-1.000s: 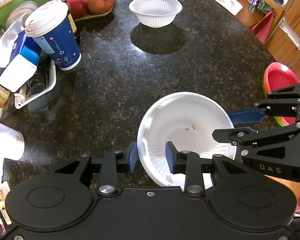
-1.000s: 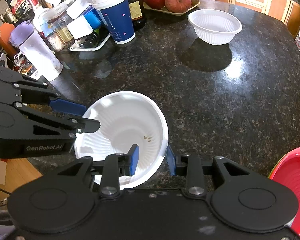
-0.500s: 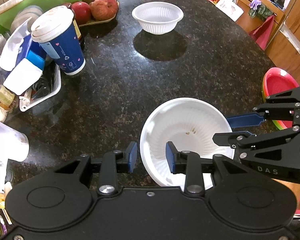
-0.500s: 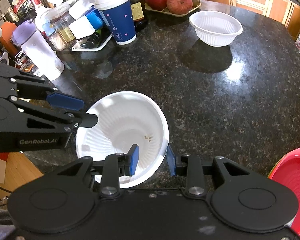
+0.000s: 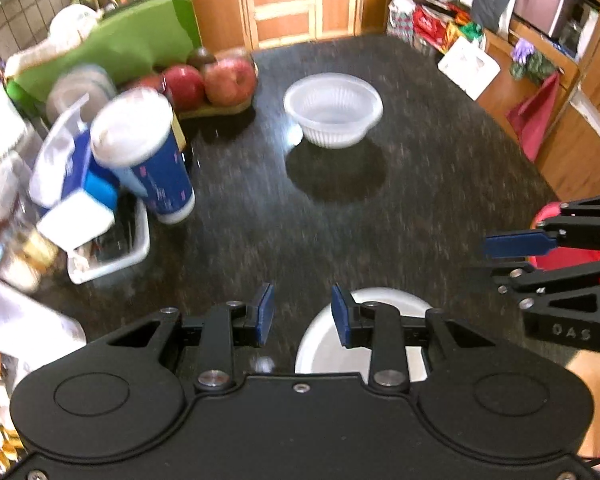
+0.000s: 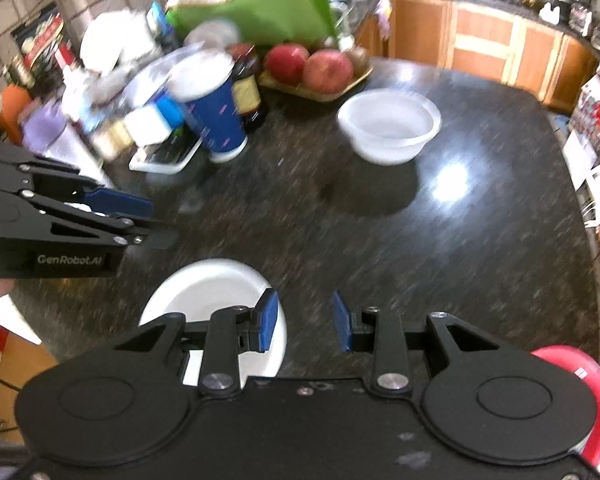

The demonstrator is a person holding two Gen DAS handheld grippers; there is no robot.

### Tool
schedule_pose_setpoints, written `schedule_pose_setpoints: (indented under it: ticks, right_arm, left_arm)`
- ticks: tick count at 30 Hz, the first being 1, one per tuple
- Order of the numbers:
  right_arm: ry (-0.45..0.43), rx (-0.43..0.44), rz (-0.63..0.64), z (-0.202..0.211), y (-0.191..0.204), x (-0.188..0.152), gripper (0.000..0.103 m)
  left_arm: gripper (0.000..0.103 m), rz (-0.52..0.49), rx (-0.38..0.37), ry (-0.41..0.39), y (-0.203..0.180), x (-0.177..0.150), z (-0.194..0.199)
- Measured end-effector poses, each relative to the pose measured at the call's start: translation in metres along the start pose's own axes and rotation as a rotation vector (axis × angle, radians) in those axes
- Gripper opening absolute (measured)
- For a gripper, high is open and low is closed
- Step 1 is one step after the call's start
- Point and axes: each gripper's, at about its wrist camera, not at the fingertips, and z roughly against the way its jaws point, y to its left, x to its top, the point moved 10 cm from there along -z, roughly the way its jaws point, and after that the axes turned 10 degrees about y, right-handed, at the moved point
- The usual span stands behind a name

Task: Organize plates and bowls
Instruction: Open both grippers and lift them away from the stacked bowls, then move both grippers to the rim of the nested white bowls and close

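Both grippers are hovering above the dark granite counter (image 5: pixel 440 184), and each view is smearing with motion blur. The left gripper (image 5: pixel 302 314) is holding its jaws spread with nothing between them; the near white bowl (image 5: pixel 332 344) is sitting on the counter at about 5 o'clock of that gap, half hidden under the right-hand finger. The right gripper (image 6: pixel 305 322) is likewise keeping its jaws spread and empty, the same bowl (image 6: pixel 204 292) lying at about 9 o'clock of its gap. A second white bowl (image 5: pixel 333 109) is standing well apart toward 12 o'clock, near the apples (image 5: pixel 230 80). Red plates (image 6: pixel 580 376) are peeking out at 4 o'clock in the right wrist view. A blue paper cup (image 5: pixel 148 152) is standing at 10 o'clock.
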Motion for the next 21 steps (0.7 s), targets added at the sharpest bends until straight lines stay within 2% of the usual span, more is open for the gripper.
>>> schedule_pose_setpoints:
  ticks: [9, 15, 21]
  right_arm:
    - [-0.120, -0.048, -0.086, 0.016, -0.074, 0.067, 0.032]
    - [-0.081, -0.002, -0.141, -0.010, -0.113, 0.110, 0.028]
    - [-0.061, -0.008, -0.163, -0.053, -0.140, 0.145, 0.028]
  left_arm:
    - [0.042, 0.046, 0.027, -0.083, 0.000, 0.073, -0.010]
    - [0.042, 0.113, 0.035, -0.063, 0.009, 0.114, -0.041]
    - [0.042, 0.142, 0.066, -0.006, 0.015, 0.145, -0.080]
